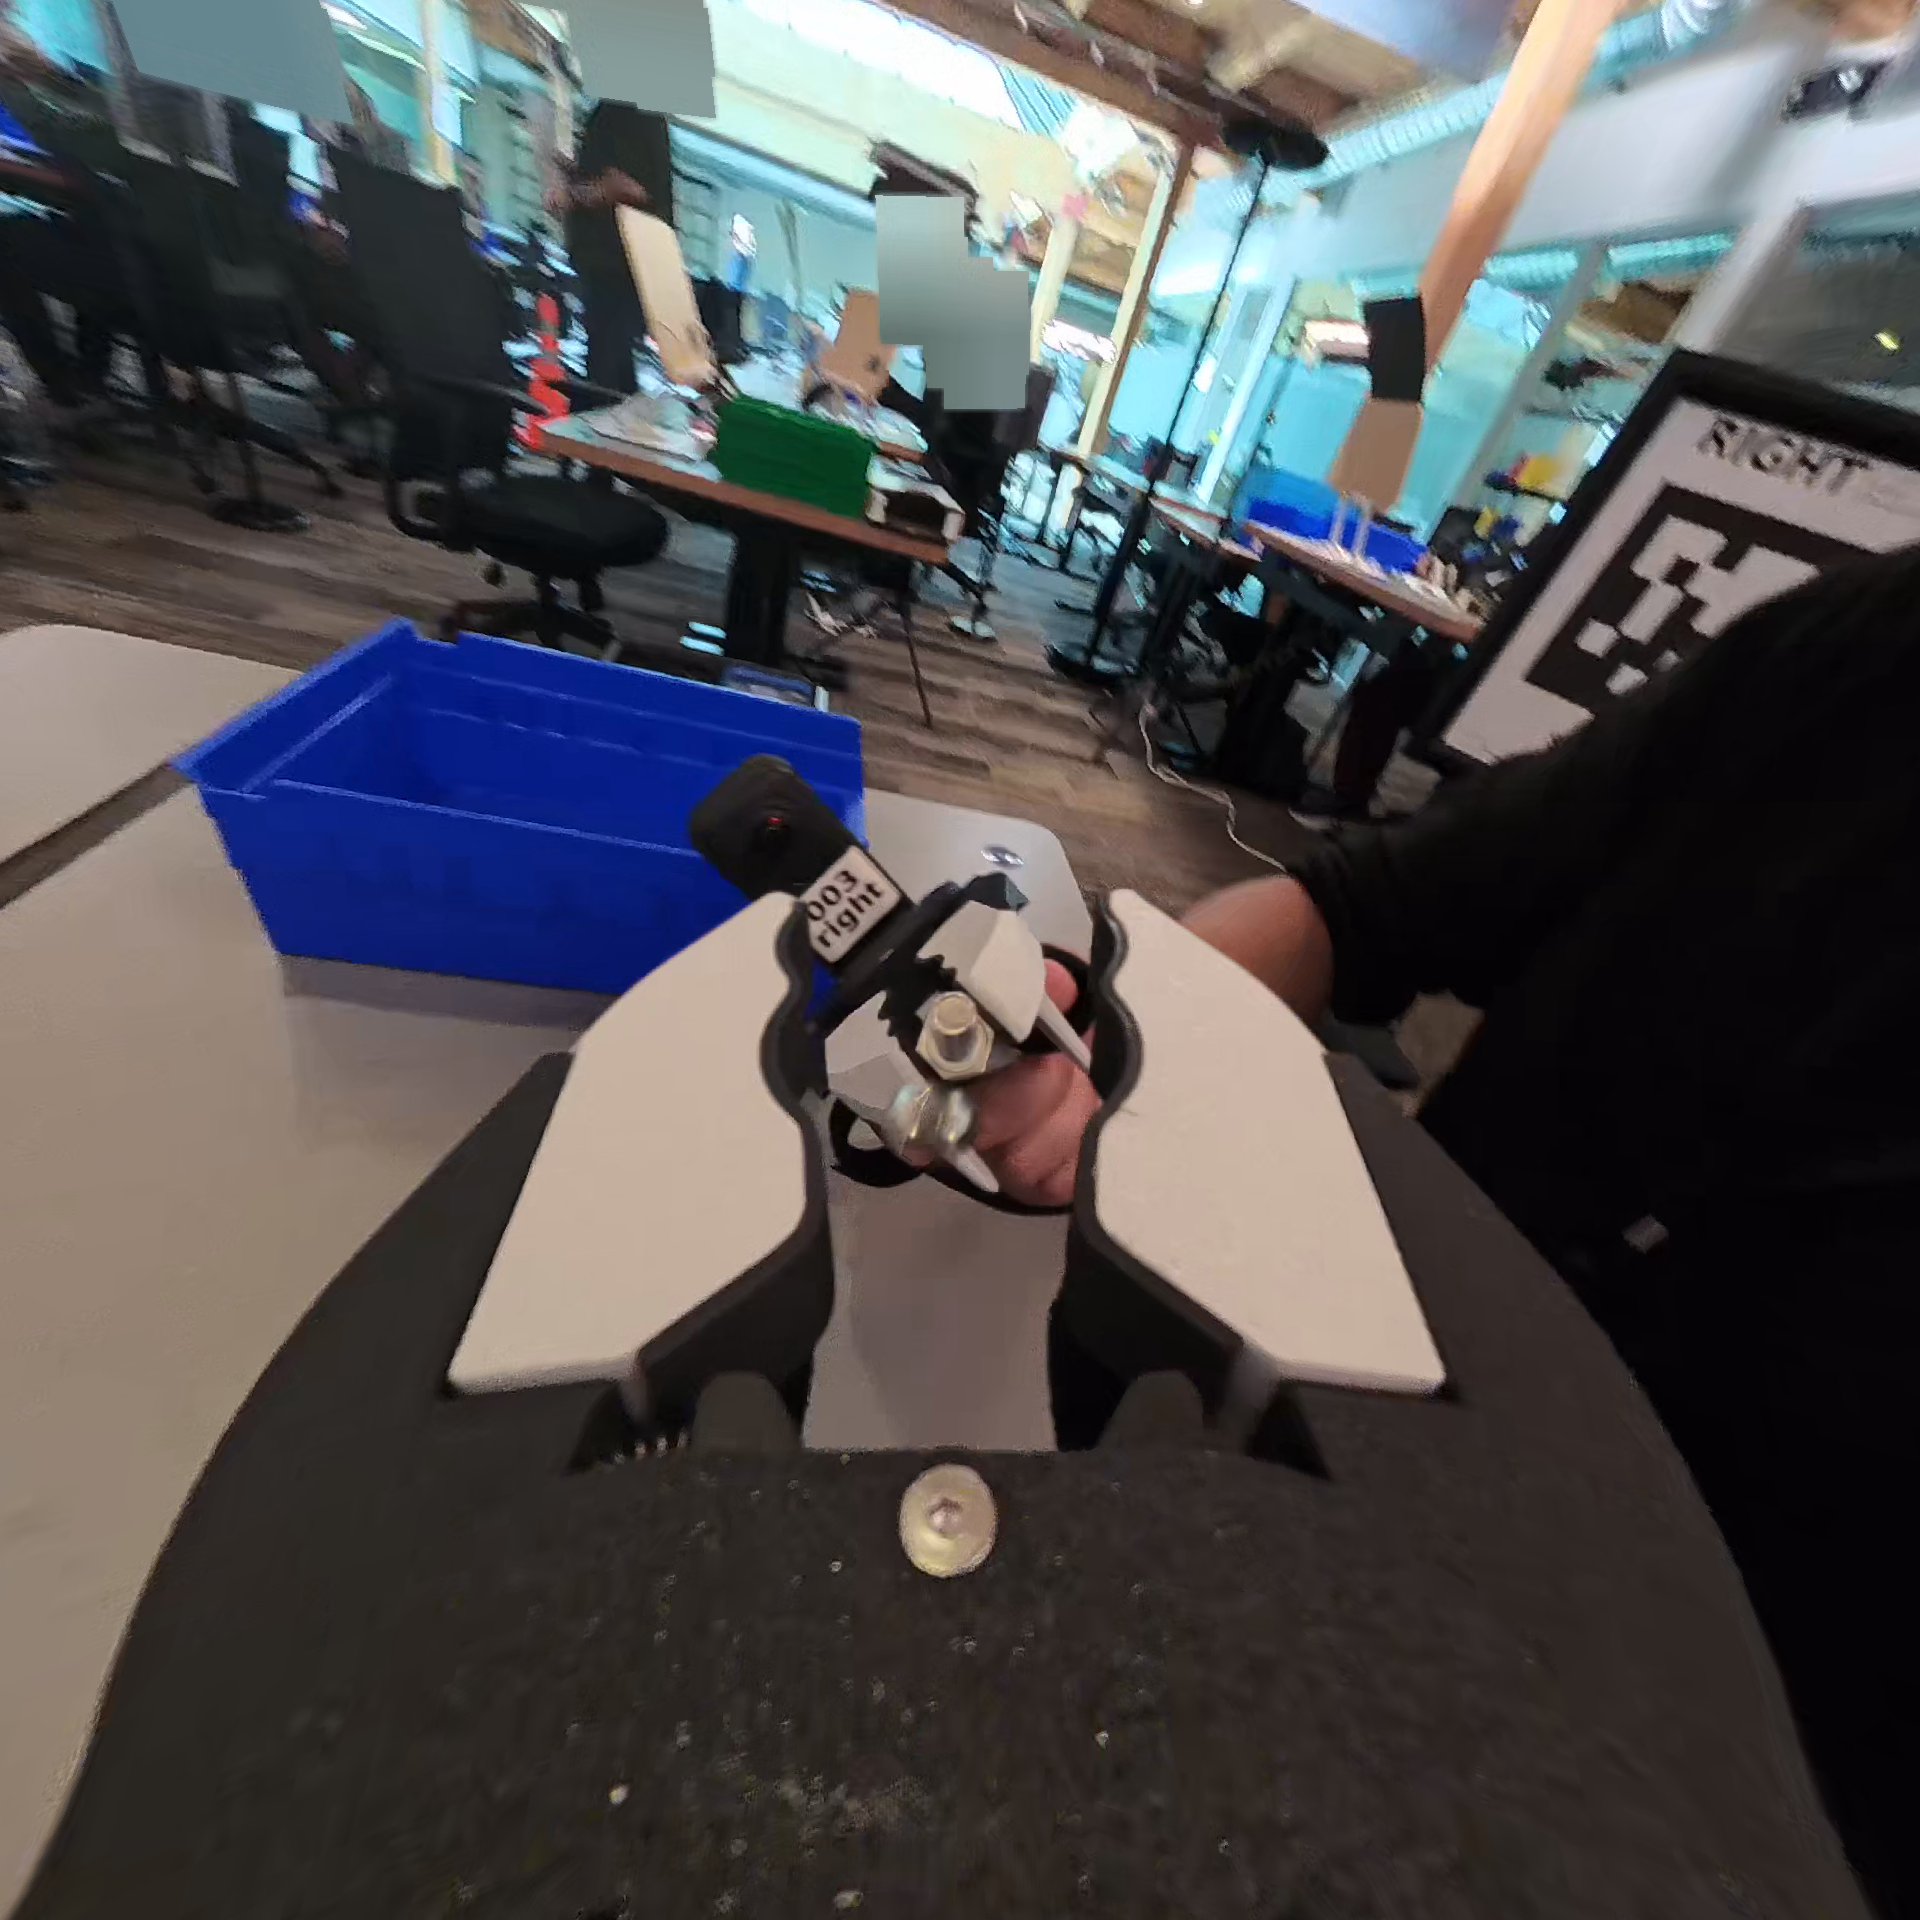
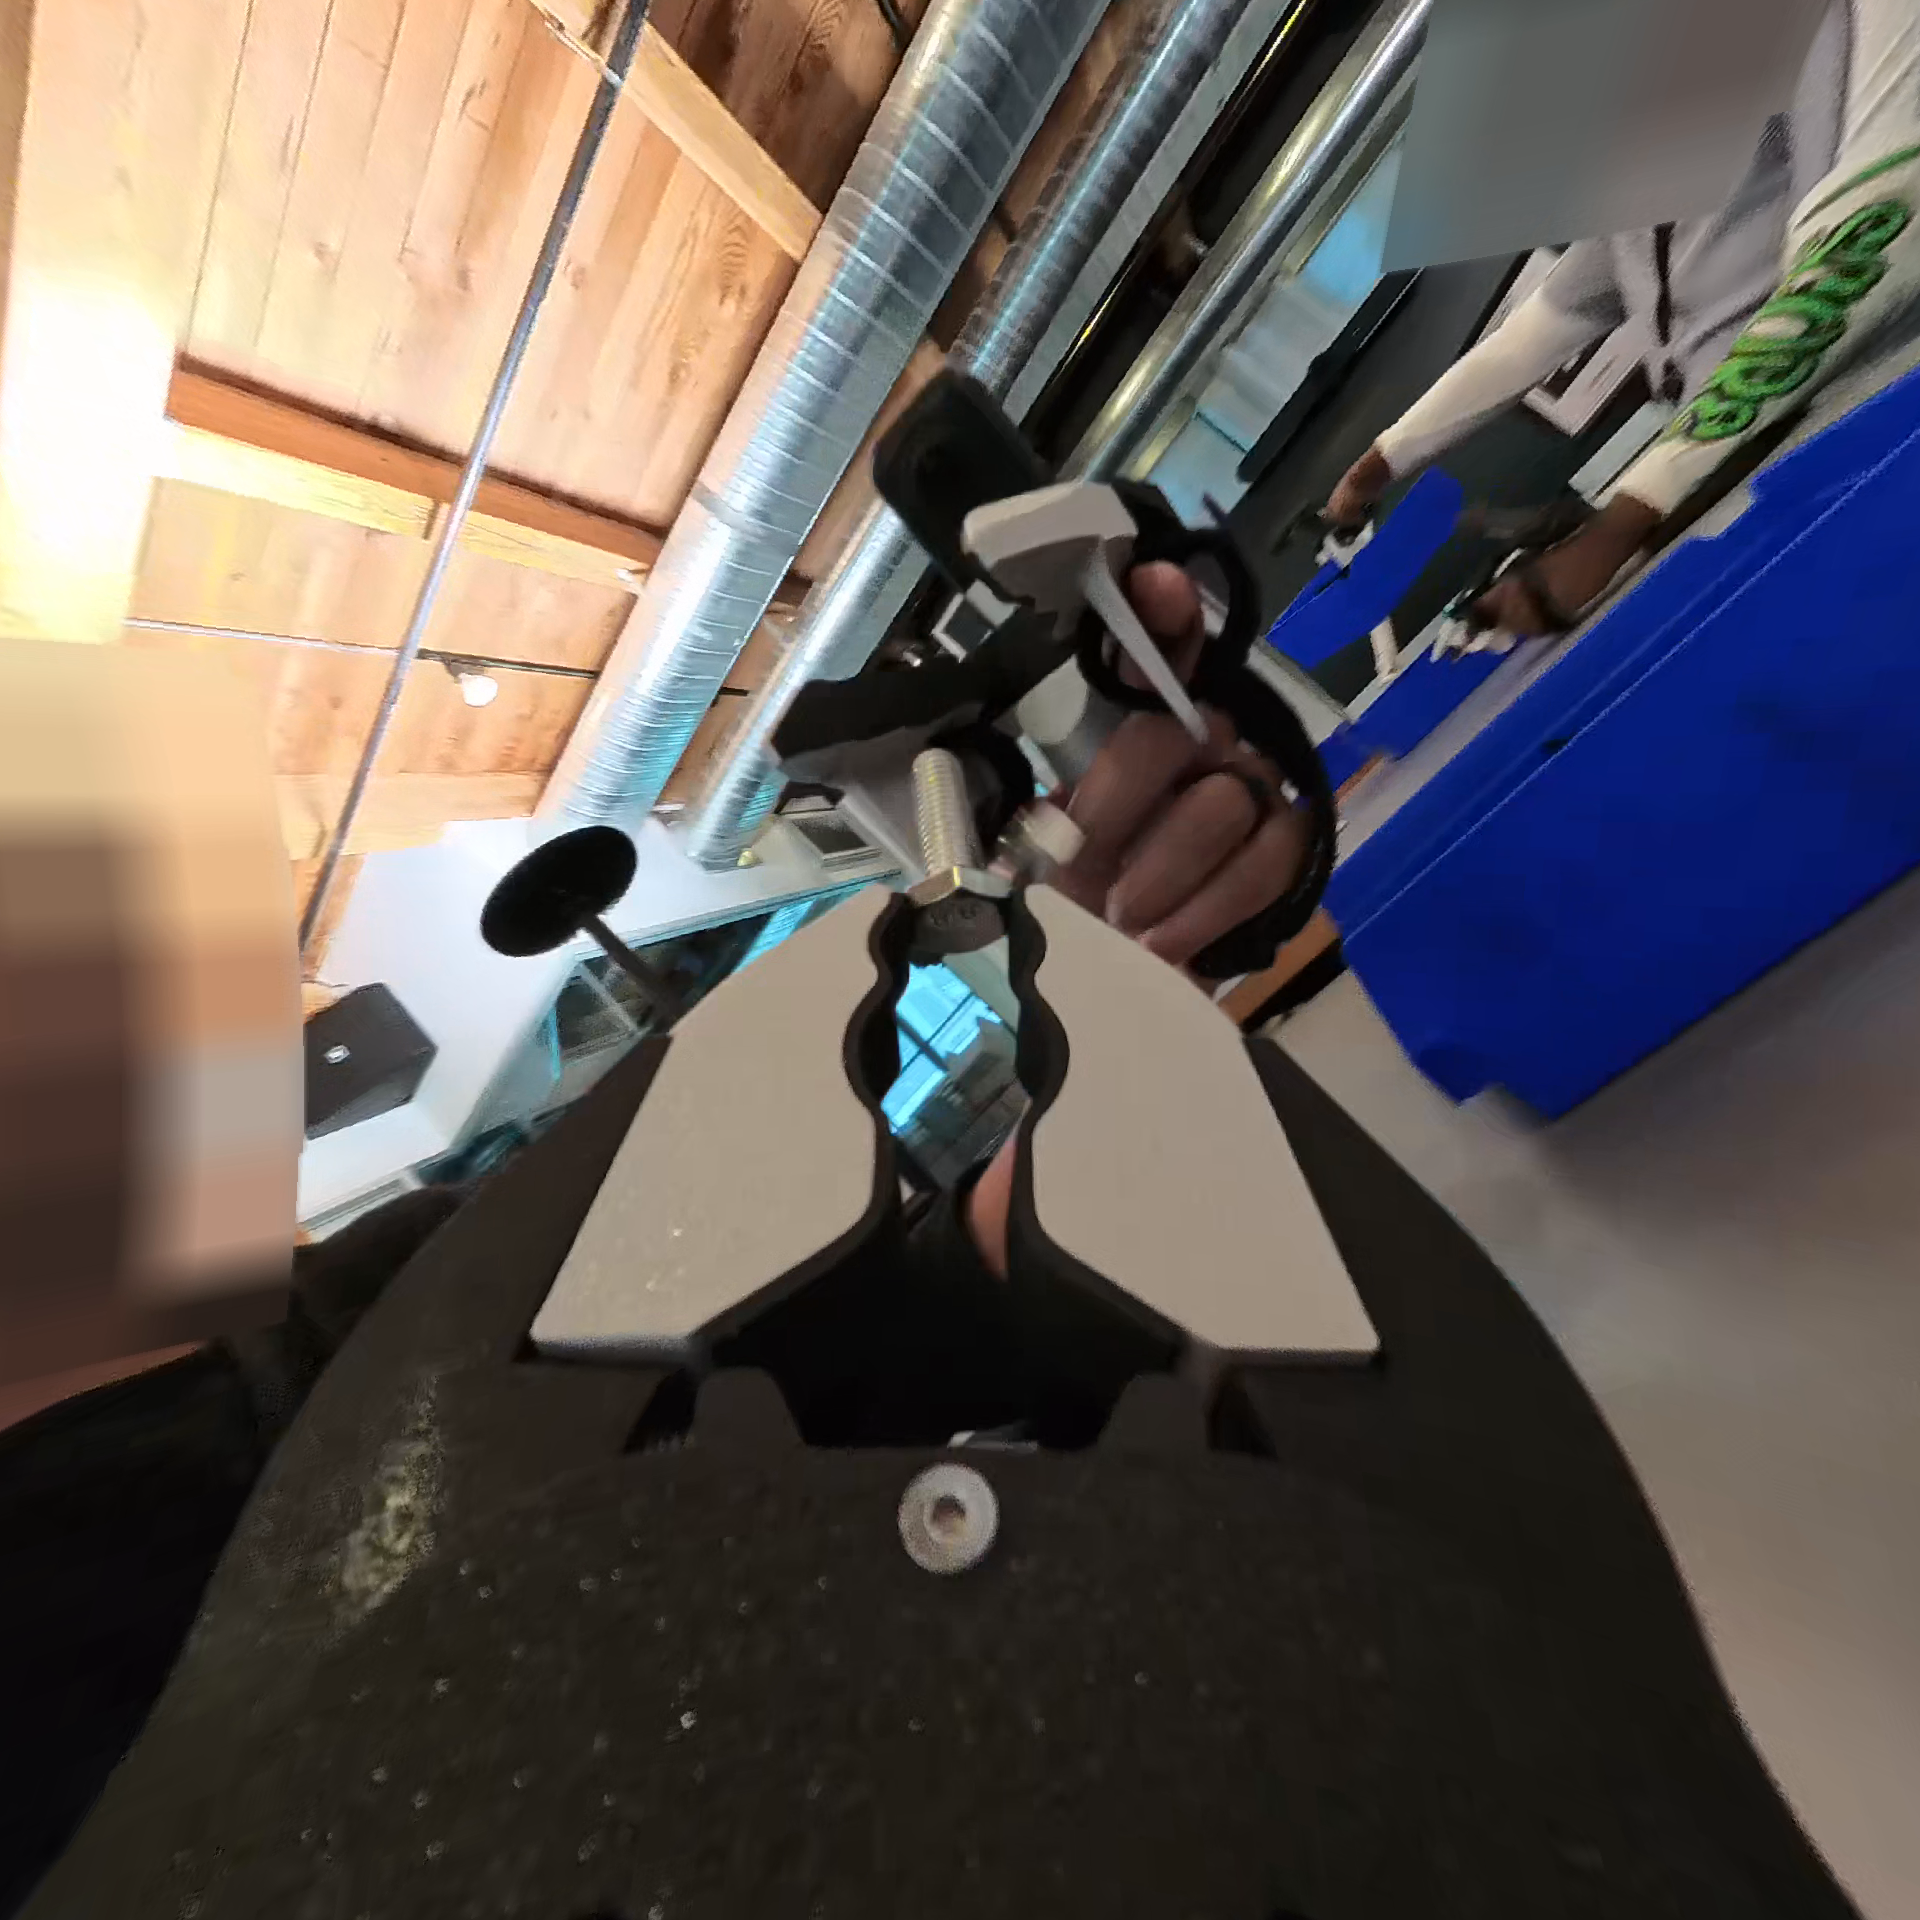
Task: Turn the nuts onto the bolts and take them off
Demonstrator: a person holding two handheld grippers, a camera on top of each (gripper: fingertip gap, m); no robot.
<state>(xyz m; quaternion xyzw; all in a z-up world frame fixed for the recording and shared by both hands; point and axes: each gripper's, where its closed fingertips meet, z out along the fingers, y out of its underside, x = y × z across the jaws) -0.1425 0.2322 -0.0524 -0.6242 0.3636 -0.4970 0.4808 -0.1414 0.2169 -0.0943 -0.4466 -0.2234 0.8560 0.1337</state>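
Right jaws: the right gripper [image 2: 961, 904] is clamped on the hex head of a silver bolt [image 2: 943, 805], whose threaded shank points away from its fingertips.
Left jaws: the left gripper [image 1: 951, 914] stands spread wide and grips nothing; in its own view the bolt [image 1: 954, 1031] appears end-on in the gap between its fingers, farther off.
Bolt: held in the air above the desk [image 1: 156, 1143], between the two tools; a hex piece rings the shank, though whether it is the head or a nut cannot be told.
Winged piece: a small silvery part [image 1: 928, 1117] sits just below the bolt, too small to identify.
Hands: one hand [image 1: 1029, 1132] grasps the right gripper's black handle; the other hand [image 2: 1153, 821] holds the left gripper.
Sleeve: a dark sleeve [image 1: 1558, 935] fills the right side of the left wrist view.
Bin: a blue bin [image 1: 468, 831] sits on the desk beyond the tools.
Background: a black-and-white patterned board [image 1: 1662, 582] stands behind the sleeve; silver ducts [image 2: 810, 416] run under a wooden ceiling; another person in white sleeves [image 2: 1558, 343] works at blue bins.
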